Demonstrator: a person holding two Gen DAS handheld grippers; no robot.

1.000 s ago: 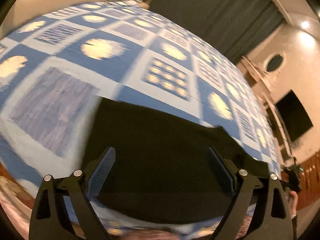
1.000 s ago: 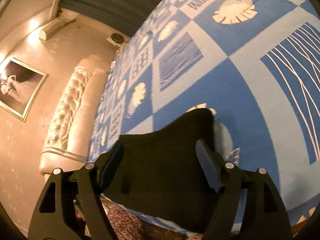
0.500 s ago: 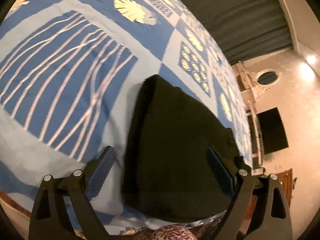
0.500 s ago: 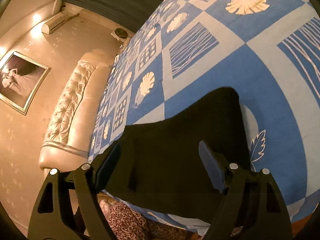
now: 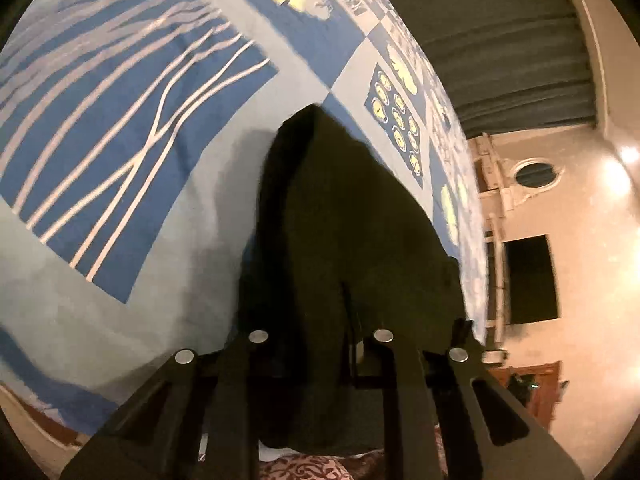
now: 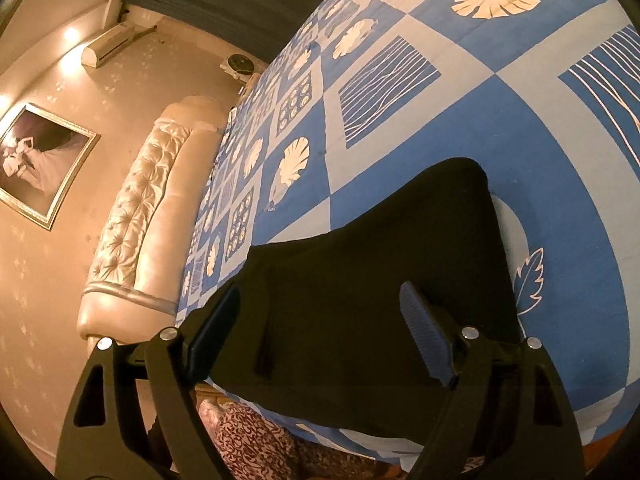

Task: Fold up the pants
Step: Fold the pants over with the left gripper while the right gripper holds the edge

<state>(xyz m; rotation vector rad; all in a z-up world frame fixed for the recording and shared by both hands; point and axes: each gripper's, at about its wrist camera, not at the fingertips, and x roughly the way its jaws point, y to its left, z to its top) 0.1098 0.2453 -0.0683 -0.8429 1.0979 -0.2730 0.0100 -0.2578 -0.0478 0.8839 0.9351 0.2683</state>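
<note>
Left wrist view: the left gripper (image 5: 320, 344) has its 2 black arms drawn close together, pinching a raised fold of the pants (image 5: 344, 216) at the near edge.
Right wrist view: the right gripper (image 6: 320, 328) is spread wide above the pants (image 6: 380, 280), gripping nothing; its ribbed blue pad (image 6: 424, 336) faces inward.
Pants: black, matte, soft cloth, lying at the near edge of the bed; a rounded end points away across the bedspread.
Bedspread (image 6: 500, 92): blue and pale patchwork squares with cream leaves, wavy white lines and small ovals.
Writing: none readable.
Room: tufted cream headboard (image 6: 144, 216), framed picture (image 6: 36, 164), wall air conditioner (image 6: 108, 44), dark curtain (image 5: 500, 28), oval mirror (image 5: 536, 172), dark screen (image 5: 528, 276), warm lights.
</note>
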